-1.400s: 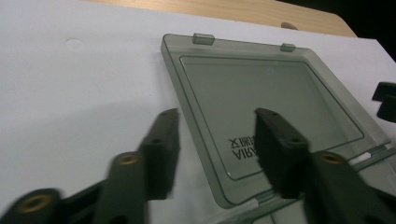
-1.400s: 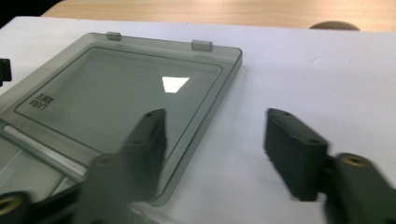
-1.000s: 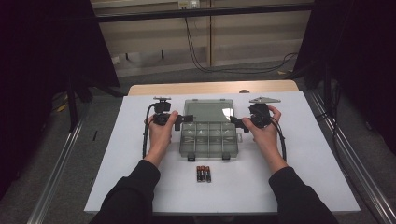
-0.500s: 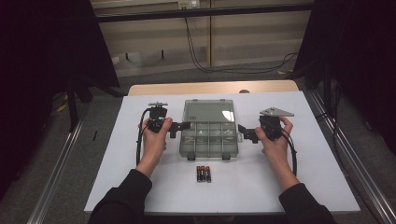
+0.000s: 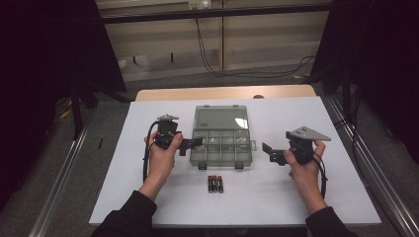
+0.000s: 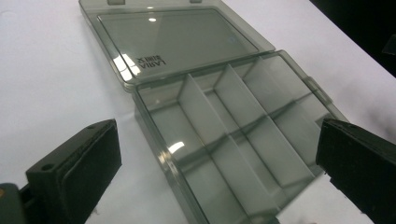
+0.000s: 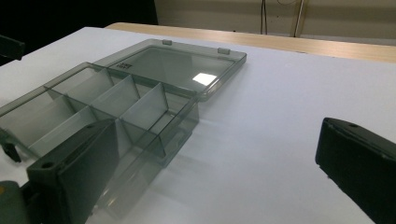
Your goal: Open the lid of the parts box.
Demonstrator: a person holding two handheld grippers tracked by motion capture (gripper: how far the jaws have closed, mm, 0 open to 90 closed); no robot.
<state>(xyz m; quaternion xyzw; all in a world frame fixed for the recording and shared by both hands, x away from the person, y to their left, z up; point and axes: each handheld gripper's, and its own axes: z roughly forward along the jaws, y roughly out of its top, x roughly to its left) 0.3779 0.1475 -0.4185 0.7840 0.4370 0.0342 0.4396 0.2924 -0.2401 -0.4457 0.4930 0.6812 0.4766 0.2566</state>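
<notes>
The clear compartment box [image 5: 220,143] lies open in the middle of the white table [image 5: 123,187], its lid [image 5: 220,117] flat on the far side, its dividers showing empty cells. Just in front of it sit three batteries [image 5: 215,183], side by side, apart from the box. The left gripper [image 5: 190,144] hovers at the box's left edge, jaws spread wide; in the left gripper view they straddle the near corner without touching. The right gripper [image 5: 269,152] is off to the right, clear of the box, jaws wide apart and empty.
</notes>
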